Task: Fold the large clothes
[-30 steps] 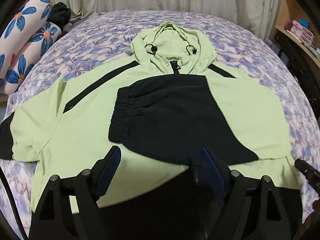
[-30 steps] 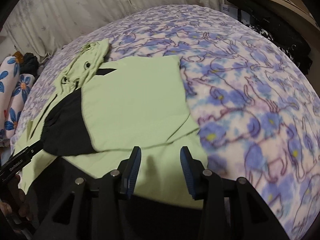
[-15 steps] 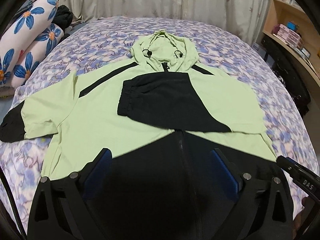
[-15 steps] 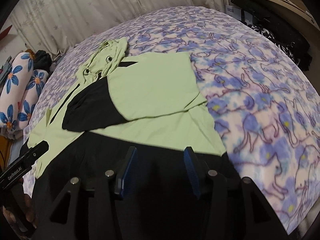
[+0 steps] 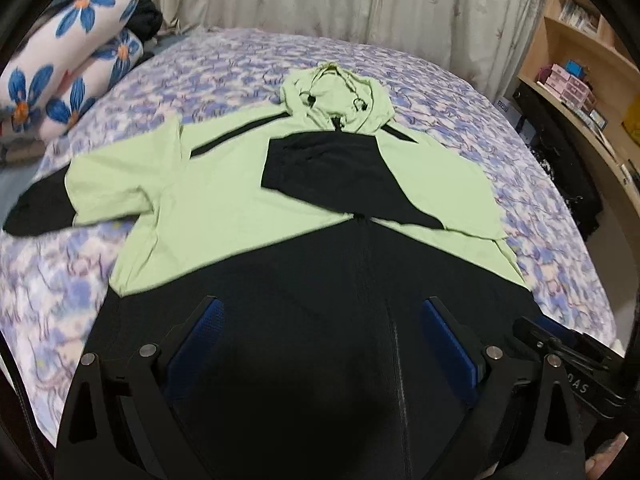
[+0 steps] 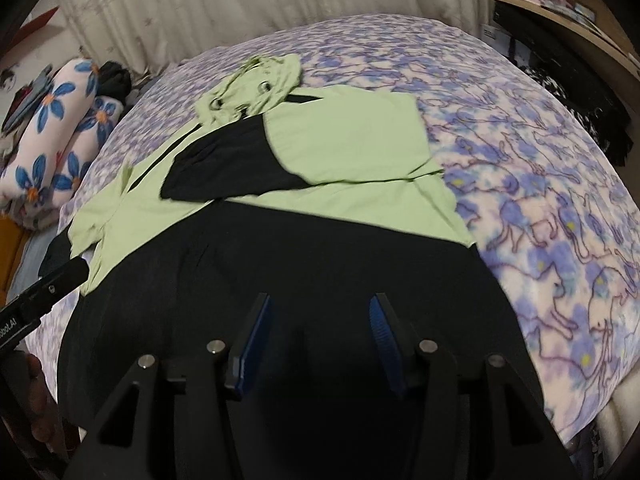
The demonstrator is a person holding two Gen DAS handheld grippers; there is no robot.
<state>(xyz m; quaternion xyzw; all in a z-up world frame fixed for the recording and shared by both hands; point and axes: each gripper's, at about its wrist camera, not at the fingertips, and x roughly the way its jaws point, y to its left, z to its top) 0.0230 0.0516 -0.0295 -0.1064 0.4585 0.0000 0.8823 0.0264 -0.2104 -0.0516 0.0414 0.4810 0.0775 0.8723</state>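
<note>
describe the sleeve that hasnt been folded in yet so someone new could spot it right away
Start at the bed with its purple floral blanket, where a green and black hooded jacket lies flat. The unfolded sleeve sticks out sideways toward the flowered pillows. Unlike the other sleeve, folded across the chest, it lies spread on the blanket and ends in a black cuff.

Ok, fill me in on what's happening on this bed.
A person with a gripper in each hand is folding a green and black hooded jacket spread on the bed. One sleeve is folded across the chest; the other sleeve lies out to the side. The left gripper and right gripper are open above the black hem, holding nothing.
</note>
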